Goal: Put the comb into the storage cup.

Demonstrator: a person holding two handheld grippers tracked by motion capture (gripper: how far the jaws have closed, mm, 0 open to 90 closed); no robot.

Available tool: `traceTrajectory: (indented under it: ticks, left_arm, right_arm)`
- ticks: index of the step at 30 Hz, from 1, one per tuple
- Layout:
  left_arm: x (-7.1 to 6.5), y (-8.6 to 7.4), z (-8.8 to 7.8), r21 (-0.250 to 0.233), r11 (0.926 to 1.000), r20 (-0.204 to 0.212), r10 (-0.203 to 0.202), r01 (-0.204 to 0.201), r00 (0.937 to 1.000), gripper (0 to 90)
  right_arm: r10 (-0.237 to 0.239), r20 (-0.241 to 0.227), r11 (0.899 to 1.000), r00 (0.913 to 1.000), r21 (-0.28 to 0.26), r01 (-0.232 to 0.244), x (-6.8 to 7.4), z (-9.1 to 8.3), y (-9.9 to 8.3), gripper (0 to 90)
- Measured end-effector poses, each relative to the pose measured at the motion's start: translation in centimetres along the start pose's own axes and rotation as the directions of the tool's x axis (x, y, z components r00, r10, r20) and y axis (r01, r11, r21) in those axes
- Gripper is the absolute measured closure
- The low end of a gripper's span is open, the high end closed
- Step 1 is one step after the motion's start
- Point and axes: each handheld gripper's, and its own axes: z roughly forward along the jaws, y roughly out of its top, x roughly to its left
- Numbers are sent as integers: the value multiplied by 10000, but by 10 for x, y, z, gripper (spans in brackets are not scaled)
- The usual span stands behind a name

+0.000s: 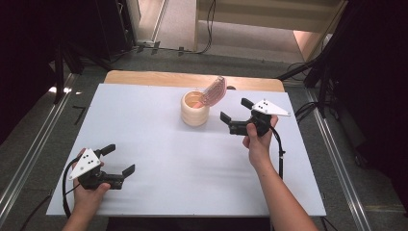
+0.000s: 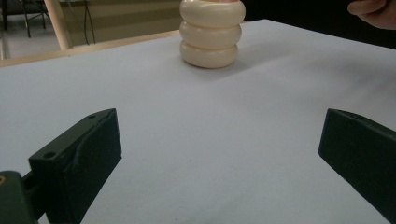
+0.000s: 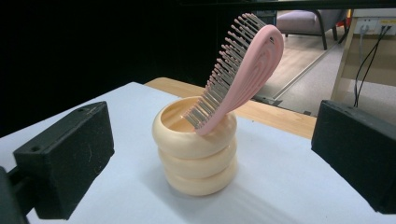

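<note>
White sheeting covers the table (image 1: 159, 144), with a strip of bare wood showing along its far edge, and the two things on it stand toward the far middle: a cream holder (image 1: 195, 109) built like three stacked rings, and a pink hairbrush (image 1: 214, 91) standing handle-down inside it. In the right gripper view the holder (image 3: 197, 151) looks smooth and glossy, probably hard plastic or glazed ware, so it would likely be slippery and too wide and rounded for a sure pinch across its body; its rim seems the better hold. The hairbrush (image 3: 243, 70) leans against that rim with its bristled head tilted up and out, bristles facing the near-left of that view. It looks like light, stiff plastic, and I judge the smooth back and edges of the head, not the springy bristles, to be where the jaws should close. Lifting it off-line could tip the holder. The right gripper (image 1: 236, 116) hovers just beside the holder, jaws spread wide and empty. The left gripper (image 1: 119, 159) hangs well apart near the front left corner, jaws likewise spread with nothing between them
</note>
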Motion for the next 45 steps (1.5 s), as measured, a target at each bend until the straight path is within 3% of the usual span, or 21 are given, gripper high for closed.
traceTrajectory:
  ticks: [10, 45]
  left_arm:
    - [0, 0, 0, 25, 10000, -10, 27, -27, 10000, 0]
    - [-1, 0, 1, 69, 9999, -38, 91, -91, 10000, 0]
  right_arm:
    - [-269, 88, 9996, 9996, -66, 269, 3, -18, -10, 0]
    - [124, 699, 9999, 9975, -106, -117, -20, -86, -54, 0]
